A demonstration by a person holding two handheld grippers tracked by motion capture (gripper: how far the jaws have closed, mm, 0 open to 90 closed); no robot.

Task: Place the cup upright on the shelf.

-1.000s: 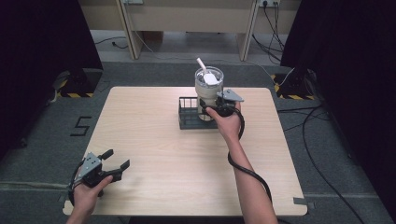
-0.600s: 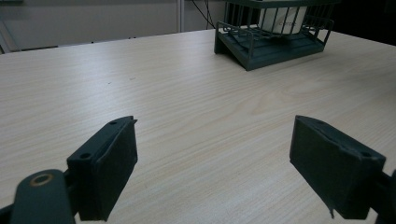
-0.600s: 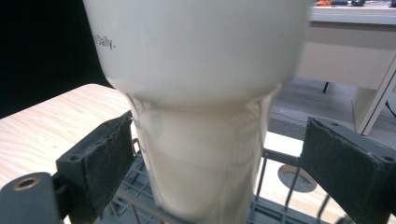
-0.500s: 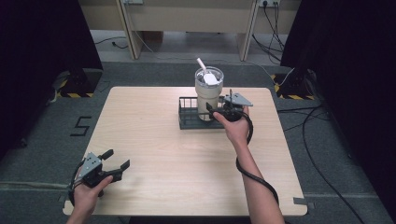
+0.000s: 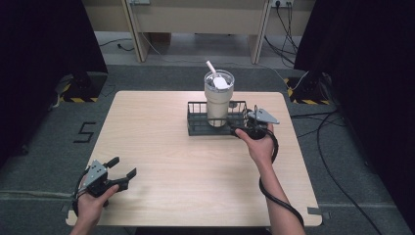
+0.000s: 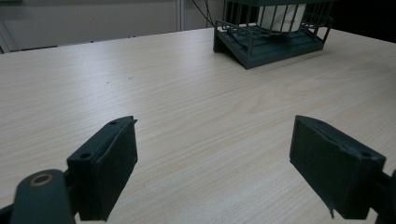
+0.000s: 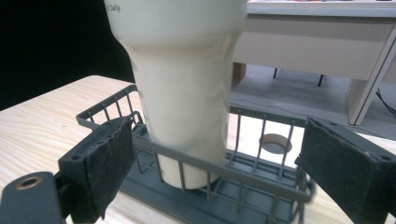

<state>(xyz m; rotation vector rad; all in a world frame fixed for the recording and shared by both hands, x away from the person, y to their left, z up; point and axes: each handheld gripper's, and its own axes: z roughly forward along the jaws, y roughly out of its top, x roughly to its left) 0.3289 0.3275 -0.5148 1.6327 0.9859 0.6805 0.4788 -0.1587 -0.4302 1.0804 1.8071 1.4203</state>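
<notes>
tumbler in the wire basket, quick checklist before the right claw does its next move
1. Tumbler upright in the wire basket: ok.
2. Right claw open, jaws spread wider than the tumbler's lower body: ok.
3. Right claw lined up on the tumbler: not ok, it sits at the basket's near right corner, with the basket rail between jaws and cup.
4. Straw and lid in place: ok.
5. Left claw open and out of the way, near the table front edge: ok.
6. Tumbler full or empty: cannot tell.

high view: above, facing forward-down | gripper views: low, near table | shared: wire basket (image 5: pixel 196 123) with tumbler (image 7: pixel 182 79)
</notes>
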